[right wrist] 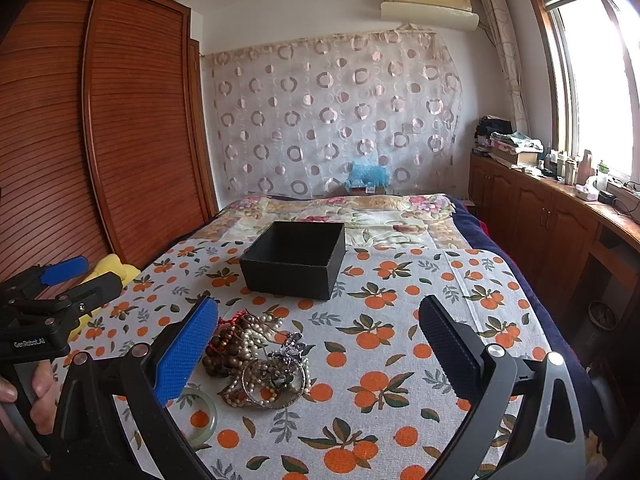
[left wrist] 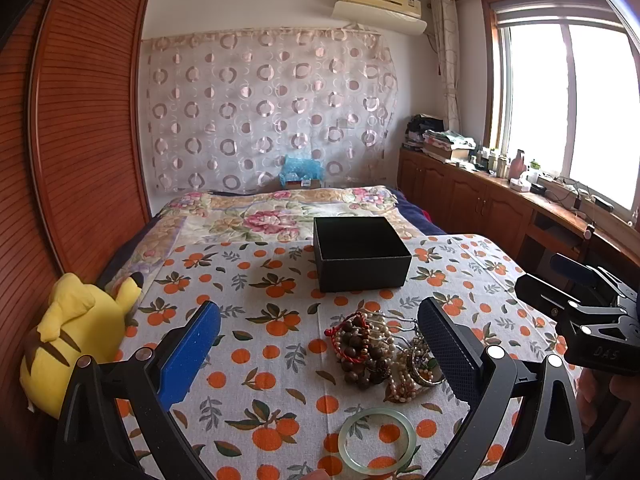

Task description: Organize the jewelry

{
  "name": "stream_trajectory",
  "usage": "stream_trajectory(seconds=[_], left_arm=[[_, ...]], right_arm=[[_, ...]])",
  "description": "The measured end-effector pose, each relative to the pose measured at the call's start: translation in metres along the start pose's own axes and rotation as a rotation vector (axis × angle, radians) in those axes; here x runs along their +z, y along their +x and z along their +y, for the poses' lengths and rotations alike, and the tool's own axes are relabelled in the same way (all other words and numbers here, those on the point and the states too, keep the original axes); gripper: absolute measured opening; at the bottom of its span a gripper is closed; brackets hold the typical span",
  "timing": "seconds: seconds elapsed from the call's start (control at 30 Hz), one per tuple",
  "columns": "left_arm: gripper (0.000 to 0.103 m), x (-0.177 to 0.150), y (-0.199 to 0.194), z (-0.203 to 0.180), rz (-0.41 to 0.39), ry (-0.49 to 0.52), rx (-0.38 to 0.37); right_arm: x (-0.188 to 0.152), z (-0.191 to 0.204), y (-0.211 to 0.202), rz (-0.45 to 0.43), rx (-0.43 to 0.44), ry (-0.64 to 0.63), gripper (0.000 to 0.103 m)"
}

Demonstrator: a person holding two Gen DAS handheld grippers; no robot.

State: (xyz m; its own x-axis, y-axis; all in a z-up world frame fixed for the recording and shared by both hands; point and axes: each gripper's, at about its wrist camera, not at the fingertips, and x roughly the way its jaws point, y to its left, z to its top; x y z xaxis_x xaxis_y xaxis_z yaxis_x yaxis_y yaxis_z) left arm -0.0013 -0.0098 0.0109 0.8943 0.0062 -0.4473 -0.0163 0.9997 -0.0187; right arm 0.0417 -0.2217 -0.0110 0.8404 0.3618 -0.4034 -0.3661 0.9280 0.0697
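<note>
A tangled pile of bead bracelets, pearl strands and bangles (left wrist: pixel 380 354) (right wrist: pixel 256 360) lies on the orange-print cloth (left wrist: pixel 280 344) (right wrist: pixel 400 320). A pale green jade bangle (left wrist: pixel 376 442) (right wrist: pixel 206 416) rests nearer to me. Beyond the pile stands an open, empty black box (left wrist: pixel 360 254) (right wrist: pixel 296 260). My left gripper (left wrist: pixel 320 344) hovers open above the cloth, with the pile just inside its right finger. My right gripper (right wrist: pixel 318 346) is open too, the pile beside its left finger. Each gripper shows at the edge of the other's view.
A yellow plush toy (left wrist: pixel 76 336) (right wrist: pixel 110 268) lies at the cloth's left edge by the wooden wardrobe (left wrist: pixel 80 120). The floral bedspread (left wrist: pixel 280 212) continues behind the box. Wooden cabinets (right wrist: pixel 560 216) run along the right under the window. A hand (right wrist: pixel 40 392) grips the left handle.
</note>
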Motion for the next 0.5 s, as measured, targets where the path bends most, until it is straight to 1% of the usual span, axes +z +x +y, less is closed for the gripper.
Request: stream_trajectory(seconds=[0.5], left_arm=[[0.095, -0.0003, 0.0005, 0.0006, 0.000, -0.002, -0.001]], right_arm=[[-0.0031, -0.0007, -0.0028, -0.001, 0.005, 0.002, 0.101]])
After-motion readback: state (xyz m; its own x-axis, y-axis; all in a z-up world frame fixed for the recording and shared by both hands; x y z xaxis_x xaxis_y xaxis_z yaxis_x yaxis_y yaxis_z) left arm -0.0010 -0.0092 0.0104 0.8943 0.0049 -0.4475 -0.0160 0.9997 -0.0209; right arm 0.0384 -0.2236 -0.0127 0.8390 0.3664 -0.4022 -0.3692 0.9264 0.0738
